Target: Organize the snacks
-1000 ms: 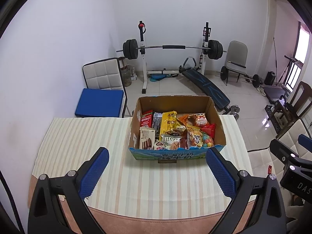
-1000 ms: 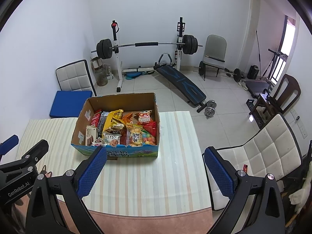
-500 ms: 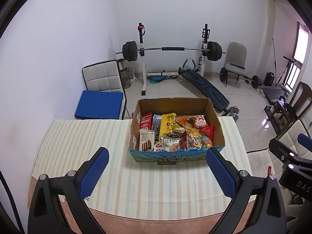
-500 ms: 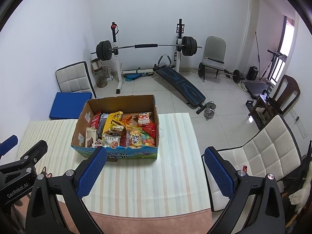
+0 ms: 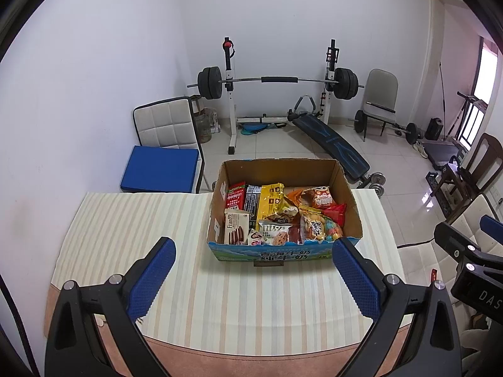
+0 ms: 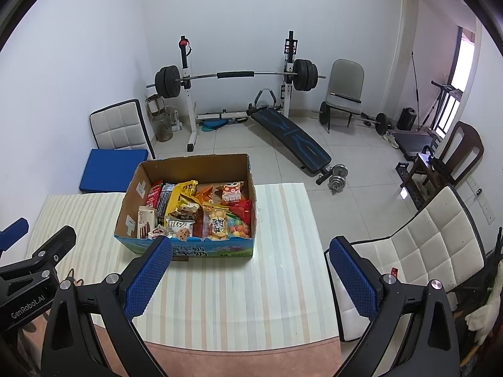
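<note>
Left gripper point(image 5: 253, 267) held above near part of striped table point(image 5: 125, 220), pointing forward and down at cardboard box point(image 5: 283, 254); blue-padded fingers point(image 5: 151, 279) spread wide, nothing between them

Right gripper point(image 6: 250, 267) alongside, further right, same forward-down tilt, jaws wide apart and empty; its right finger point(image 6: 352, 279) hangs past table's right edge, over white padded chair point(image 6: 433, 245)

Box open-topped, on far middle of table, full of snack packets point(image 5: 283, 213): biscuit box at front left, yellow bag in centre, red pouch at right

Both grippers well short of box
</note>
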{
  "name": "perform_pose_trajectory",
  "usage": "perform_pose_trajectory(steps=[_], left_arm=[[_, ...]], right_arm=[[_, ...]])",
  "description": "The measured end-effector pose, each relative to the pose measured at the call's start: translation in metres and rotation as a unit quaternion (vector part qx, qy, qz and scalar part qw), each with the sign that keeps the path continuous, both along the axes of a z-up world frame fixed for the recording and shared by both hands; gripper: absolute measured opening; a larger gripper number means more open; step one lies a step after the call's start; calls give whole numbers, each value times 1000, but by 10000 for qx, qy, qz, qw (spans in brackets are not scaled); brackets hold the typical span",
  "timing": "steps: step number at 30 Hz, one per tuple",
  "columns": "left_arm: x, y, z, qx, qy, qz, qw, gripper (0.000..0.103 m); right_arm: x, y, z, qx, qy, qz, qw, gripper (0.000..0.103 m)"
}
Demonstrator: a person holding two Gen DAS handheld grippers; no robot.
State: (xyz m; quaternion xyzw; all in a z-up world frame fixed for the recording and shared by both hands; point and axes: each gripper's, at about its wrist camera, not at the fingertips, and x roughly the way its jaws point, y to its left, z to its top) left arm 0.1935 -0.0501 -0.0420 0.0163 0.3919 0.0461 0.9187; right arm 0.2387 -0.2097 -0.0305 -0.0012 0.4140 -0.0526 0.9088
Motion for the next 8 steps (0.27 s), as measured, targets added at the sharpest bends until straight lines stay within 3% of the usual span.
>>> perform_pose_trajectory(steps=[8], left_arm=[[1,-5,13,42,-80,-12,10000,102]], right_arm=[[-1,1,0,-8,4,-11,10000,102]])
